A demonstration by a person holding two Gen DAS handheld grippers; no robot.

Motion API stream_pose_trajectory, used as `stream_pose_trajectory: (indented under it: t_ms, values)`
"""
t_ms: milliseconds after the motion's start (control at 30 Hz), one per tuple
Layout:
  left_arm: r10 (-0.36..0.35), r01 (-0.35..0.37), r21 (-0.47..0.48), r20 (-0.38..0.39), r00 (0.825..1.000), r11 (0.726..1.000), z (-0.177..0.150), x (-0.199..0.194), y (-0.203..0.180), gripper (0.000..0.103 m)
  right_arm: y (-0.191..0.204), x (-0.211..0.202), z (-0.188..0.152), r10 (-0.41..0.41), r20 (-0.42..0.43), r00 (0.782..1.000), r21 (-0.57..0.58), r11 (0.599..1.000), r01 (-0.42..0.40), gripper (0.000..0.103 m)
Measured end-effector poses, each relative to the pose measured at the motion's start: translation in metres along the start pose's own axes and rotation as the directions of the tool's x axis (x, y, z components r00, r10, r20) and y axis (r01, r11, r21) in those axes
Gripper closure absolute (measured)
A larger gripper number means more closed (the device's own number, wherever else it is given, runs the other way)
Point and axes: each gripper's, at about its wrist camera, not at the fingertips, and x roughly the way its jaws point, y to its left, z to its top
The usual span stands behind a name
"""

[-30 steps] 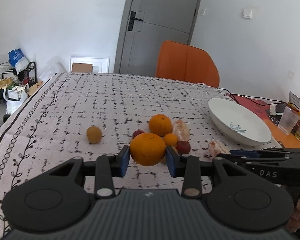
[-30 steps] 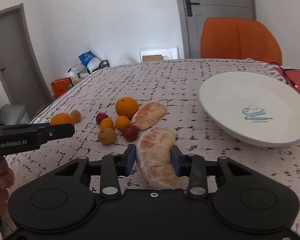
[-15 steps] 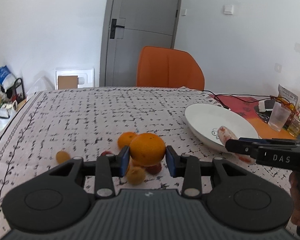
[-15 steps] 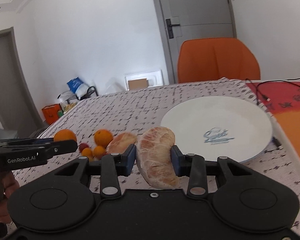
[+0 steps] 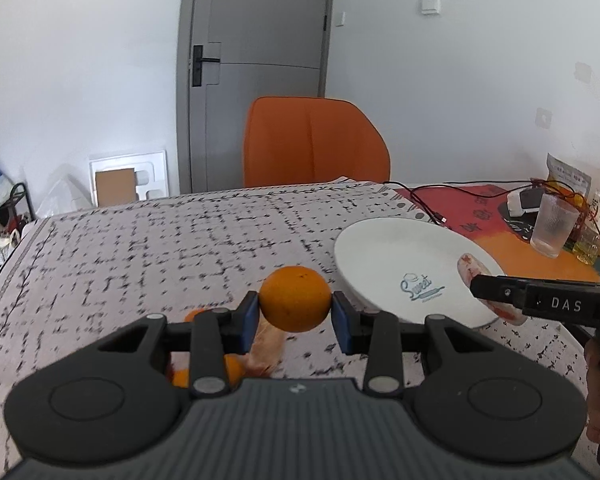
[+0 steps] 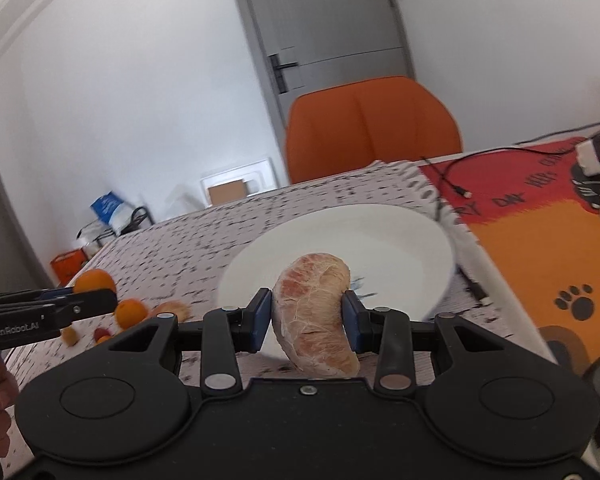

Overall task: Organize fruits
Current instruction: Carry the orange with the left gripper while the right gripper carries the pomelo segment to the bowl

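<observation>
White walls, a grey door and an orange chair stand behind the table, which wears a pale cloth printed with black marks.

Far left on the cloth, the loose fruits I have yet to gather lie in a small cluster; in the left view they show only in part beneath my tool, blurred.

My left claw is closed to the width of an orange, its blue pads pressing the fruit's left and right flanks so the round thing cannot roll out. I hold it raised above the cloth, I judge, because it is bound for the white plate, which lies just right of and beyond the claw, near but not yet under it.

Further right, my right claw is closed on a peeled citrus segment, gripped across its middle with the curved tail hanging below the pads. The grip sits at the thick part, I think, so the soft flesh is less likely to tear. Here the plate's near rim lies directly behind and beneath the segment, so this piece hangs over the plate and seems ready to be set down. Whether it touches the plate I cannot tell.

A glass and black cables sit on the orange-red mat at far right, well apart from the plate's centre.
</observation>
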Motion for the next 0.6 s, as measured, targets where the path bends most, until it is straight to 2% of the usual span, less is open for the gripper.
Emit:
stream_pose_trajectory:
  t_ms: [267, 600]
  values:
    - [-0.026, 0.026, 0.035, -0.011, 1.000, 0.999, 0.012, 0.024, -0.026, 0.066, -0.031, 0.010, 0.005, -0.043, 0.012, 0.999, 0.043, 0.998, 0.043, 0.067]
    - [-0.052, 0.054, 0.060, -0.034, 0.998, 0.997, 0.021, 0.054, -0.051, 0.066, -0.050, 0.027, 0.014, -0.090, 0.029, 0.996, 0.061, 0.994, 0.088, 0.067]
